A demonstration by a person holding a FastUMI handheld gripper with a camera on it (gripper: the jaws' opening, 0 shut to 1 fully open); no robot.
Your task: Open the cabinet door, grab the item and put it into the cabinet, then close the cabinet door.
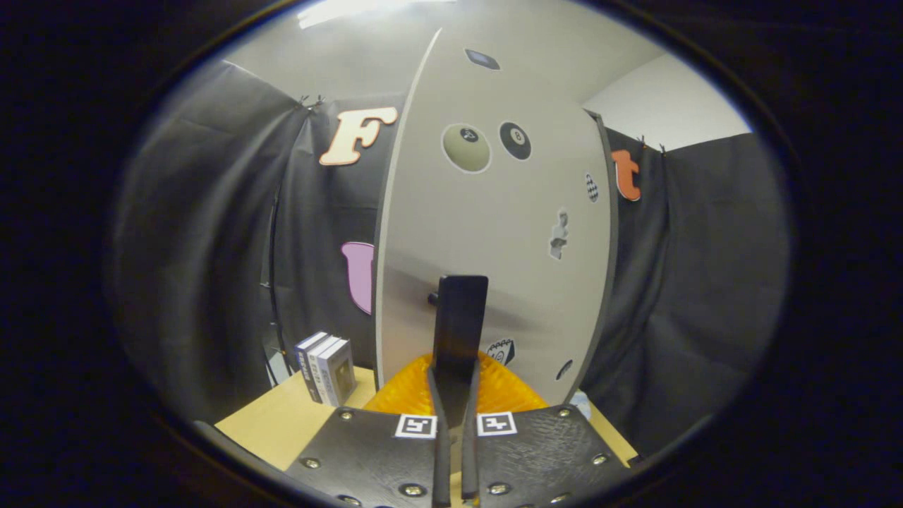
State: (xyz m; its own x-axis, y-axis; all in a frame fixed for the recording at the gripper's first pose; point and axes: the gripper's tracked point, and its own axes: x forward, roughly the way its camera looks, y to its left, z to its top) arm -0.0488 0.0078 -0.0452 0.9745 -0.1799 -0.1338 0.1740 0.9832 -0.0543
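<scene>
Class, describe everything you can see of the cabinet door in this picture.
The cabinet door is a tall, flat, pale grey panel, smooth like laminated board, with a thin edge showing on its left. Stickers dot its face, among them two billiard balls. A small dark knob sits low on it. The door stands upright on the wooden table, just beyond the gripper, whose fingers are shut together near the knob.

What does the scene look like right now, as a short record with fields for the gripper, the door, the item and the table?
gripper: fingers close together, gripping a dark flat handle
door: grey cabinet door with stickers, right ahead of the fingers; open or shut cannot be told
item: boxes standing upright, left of the door
table: wooden top under the boxes
</scene>
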